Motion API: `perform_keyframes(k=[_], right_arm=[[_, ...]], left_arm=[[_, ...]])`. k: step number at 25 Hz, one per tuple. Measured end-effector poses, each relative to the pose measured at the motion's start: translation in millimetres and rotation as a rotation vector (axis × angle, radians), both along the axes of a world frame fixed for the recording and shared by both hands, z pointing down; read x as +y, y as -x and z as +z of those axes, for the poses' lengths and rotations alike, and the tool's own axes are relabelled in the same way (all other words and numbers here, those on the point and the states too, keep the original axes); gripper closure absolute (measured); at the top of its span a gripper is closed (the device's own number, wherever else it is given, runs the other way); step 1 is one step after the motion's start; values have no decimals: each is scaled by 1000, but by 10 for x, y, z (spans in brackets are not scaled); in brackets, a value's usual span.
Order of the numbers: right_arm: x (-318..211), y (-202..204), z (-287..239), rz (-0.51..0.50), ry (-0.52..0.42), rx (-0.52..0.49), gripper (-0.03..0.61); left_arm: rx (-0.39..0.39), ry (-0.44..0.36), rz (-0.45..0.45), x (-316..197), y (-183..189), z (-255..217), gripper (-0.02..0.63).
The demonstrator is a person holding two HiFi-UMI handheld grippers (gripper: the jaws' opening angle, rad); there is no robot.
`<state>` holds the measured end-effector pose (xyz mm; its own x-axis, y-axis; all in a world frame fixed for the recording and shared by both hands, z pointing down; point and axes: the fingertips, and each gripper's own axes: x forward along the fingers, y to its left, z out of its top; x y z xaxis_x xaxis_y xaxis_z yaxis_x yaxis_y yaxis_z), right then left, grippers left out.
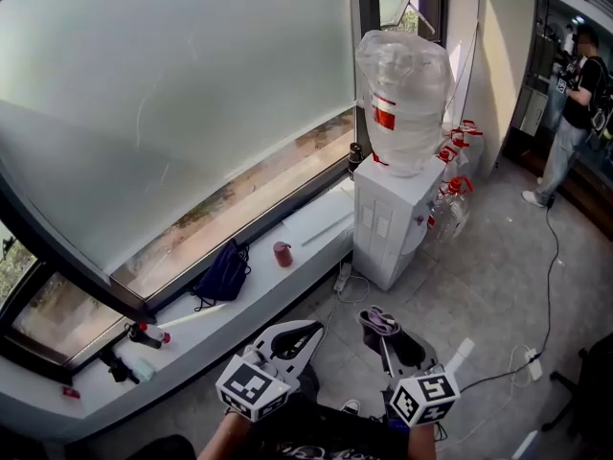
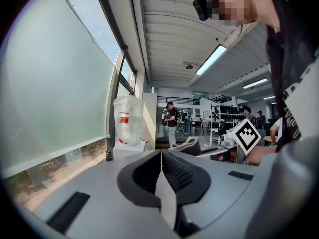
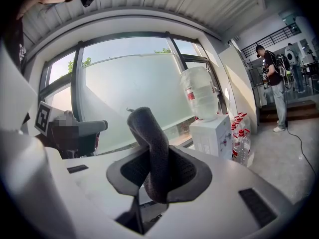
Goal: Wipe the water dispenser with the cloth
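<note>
The white water dispenser (image 1: 388, 220) stands by the window with a clear upturned bottle (image 1: 405, 99) on top; it also shows far off as the water dispenser (image 2: 127, 146) and the water dispenser (image 3: 215, 133). My right gripper (image 1: 381, 326) is shut on a folded grey cloth (image 3: 151, 151), whose end sticks up between the jaws; the cloth (image 1: 380, 320) shows at the jaw tips. My left gripper (image 1: 305, 337) is shut with nothing in it, its jaws pressed together in the left gripper view (image 2: 161, 169). Both grippers hang low, well short of the dispenser.
A white window ledge (image 1: 239, 305) carries a dark bag (image 1: 222, 276), a red cup (image 1: 282, 253) and small bottles. Several water bottles (image 1: 454, 195) stand behind the dispenser. A power strip (image 1: 342, 278) and cable (image 1: 550, 286) lie on the floor. A person (image 1: 571, 113) stands far right.
</note>
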<state>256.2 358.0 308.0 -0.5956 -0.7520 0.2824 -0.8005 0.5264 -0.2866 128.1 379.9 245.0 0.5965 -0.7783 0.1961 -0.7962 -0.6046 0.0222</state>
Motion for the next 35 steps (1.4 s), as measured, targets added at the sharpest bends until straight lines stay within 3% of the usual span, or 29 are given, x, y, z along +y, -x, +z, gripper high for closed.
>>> perform_keyframes(k=[5, 8, 12, 22, 29, 35], right_arm=[[-448, 270, 13, 15, 4, -9, 474], [-769, 516, -10, 32, 4, -18, 474], [-1162, 813, -48, 95, 23, -24, 474], [-2083, 1414, 16, 262, 51, -25, 474], [-2632, 1587, 130, 341, 52, 24, 474], [-3122, 1480, 305, 368, 71, 76, 474]], left_arm=[[7, 2, -17, -437, 341, 7, 594], [2, -21, 19, -772, 600, 47, 594], [7, 12, 32, -1324, 990, 55, 594], [14, -16, 218, -2315, 1617, 66, 594], [19, -4, 311, -2747, 1856, 188, 594], [4, -4, 350, -3011, 1764, 238, 594]])
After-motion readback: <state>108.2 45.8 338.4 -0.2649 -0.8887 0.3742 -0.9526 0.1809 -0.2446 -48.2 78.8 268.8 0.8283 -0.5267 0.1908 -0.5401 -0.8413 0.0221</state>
